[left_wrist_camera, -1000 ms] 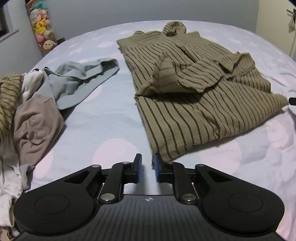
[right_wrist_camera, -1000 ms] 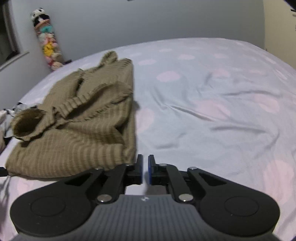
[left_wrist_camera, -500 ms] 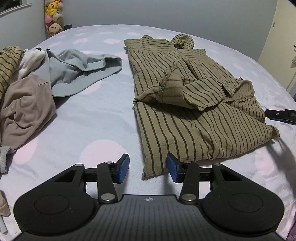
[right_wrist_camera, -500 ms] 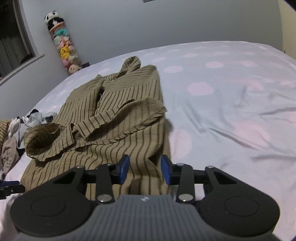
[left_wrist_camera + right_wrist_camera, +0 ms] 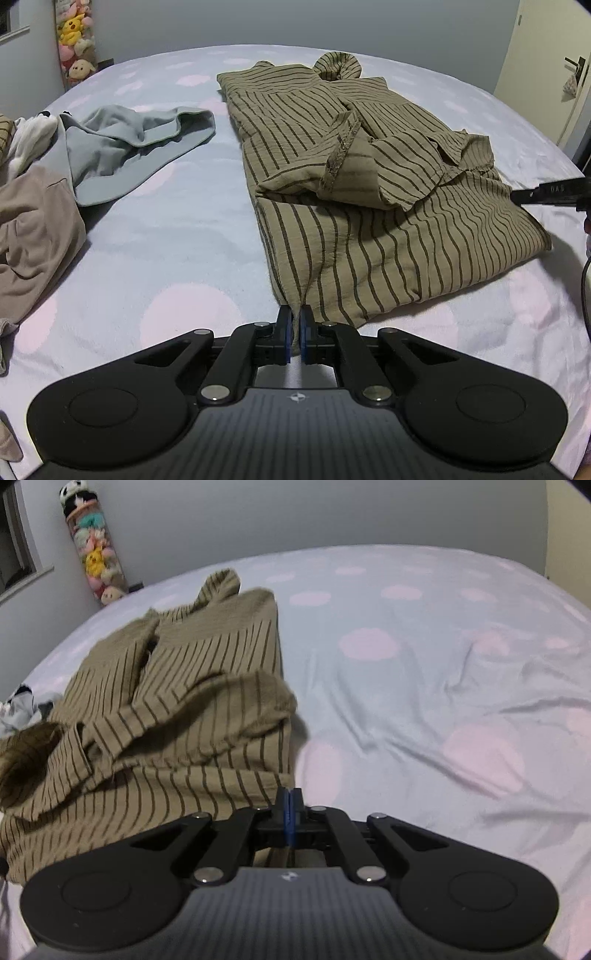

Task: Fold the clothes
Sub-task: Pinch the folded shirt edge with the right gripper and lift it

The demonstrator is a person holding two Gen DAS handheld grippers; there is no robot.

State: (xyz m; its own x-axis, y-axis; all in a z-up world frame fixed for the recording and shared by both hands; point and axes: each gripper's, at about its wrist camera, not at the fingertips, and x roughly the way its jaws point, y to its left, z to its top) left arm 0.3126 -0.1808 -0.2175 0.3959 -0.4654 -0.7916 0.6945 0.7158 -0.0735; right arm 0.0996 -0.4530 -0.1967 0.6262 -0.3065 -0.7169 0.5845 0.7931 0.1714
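Starting at your left, a beige garment [image 5: 33,236] and a grey garment [image 5: 125,155] lie heaped on the bed [image 5: 177,258], well apart from the striped olive garment [image 5: 369,206] spread mid-bed. Your left tool [image 5: 294,325] has just closed and pinches that garment's near left corner. Your right tool [image 5: 289,808] has likewise just closed; its blue pads stand pressed together over the garment's near right corner, fabric running beneath them.

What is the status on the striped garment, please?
Left tongs have just closed on the striped garment at its near hem corner. Right tongs just closed at the other corner. Nothing in the way.
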